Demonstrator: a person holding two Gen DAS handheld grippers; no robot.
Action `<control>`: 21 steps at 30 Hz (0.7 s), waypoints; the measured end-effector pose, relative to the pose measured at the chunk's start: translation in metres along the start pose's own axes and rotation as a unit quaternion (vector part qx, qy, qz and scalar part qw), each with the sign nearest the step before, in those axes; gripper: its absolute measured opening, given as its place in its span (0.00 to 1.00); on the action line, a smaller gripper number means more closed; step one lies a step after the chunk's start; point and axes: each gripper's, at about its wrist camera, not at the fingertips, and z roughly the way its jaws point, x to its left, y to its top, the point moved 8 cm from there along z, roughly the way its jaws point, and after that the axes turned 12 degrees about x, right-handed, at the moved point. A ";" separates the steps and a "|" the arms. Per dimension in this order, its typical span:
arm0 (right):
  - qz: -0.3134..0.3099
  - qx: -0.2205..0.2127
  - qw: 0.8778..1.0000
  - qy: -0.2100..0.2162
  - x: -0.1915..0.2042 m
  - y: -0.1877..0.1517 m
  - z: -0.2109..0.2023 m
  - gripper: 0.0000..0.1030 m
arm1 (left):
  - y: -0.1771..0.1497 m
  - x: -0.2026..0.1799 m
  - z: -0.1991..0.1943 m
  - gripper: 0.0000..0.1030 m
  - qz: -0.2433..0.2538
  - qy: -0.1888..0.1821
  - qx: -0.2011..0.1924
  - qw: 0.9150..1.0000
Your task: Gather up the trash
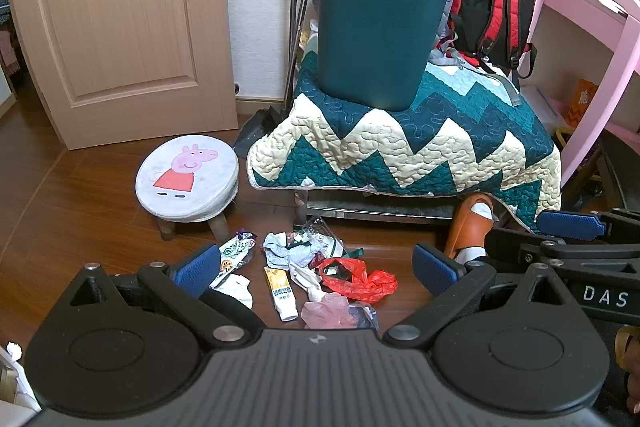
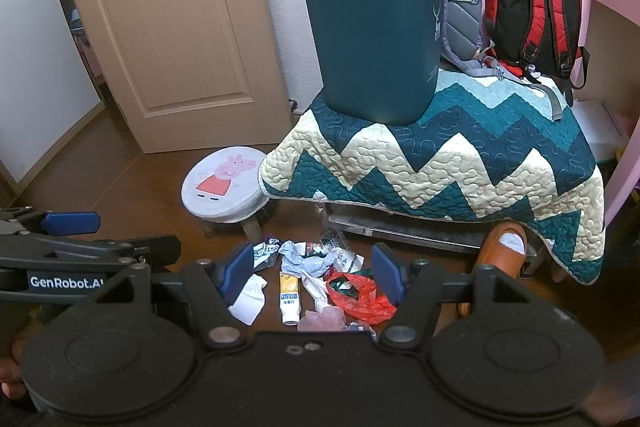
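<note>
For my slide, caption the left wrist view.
Open left claw above floor trash: red plastic bag, tube; teal bin on quilt.
</note>
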 end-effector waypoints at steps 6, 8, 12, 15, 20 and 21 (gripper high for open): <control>0.000 0.000 1.000 -0.001 0.001 0.000 0.000 0.63 | 0.001 0.000 0.000 1.00 0.000 0.000 0.000 1.000; 0.000 0.000 1.000 -0.001 0.001 -0.001 0.000 0.63 | 0.000 0.000 0.000 1.00 0.000 0.000 0.000 1.000; -0.001 -0.001 1.000 -0.001 0.001 -0.001 0.000 0.63 | -0.001 -0.001 0.000 1.00 0.000 0.001 -0.001 1.000; -0.003 -0.001 1.000 -0.002 0.002 0.000 0.000 0.63 | -0.001 0.000 0.000 1.00 0.000 0.001 -0.001 1.000; -0.002 -0.001 1.000 -0.002 0.002 0.001 0.000 0.63 | 0.000 0.002 0.000 1.00 -0.002 0.000 0.000 1.000; -0.002 -0.001 1.000 -0.002 0.002 0.001 0.000 0.63 | -0.001 0.001 0.000 1.00 -0.002 0.000 0.000 1.000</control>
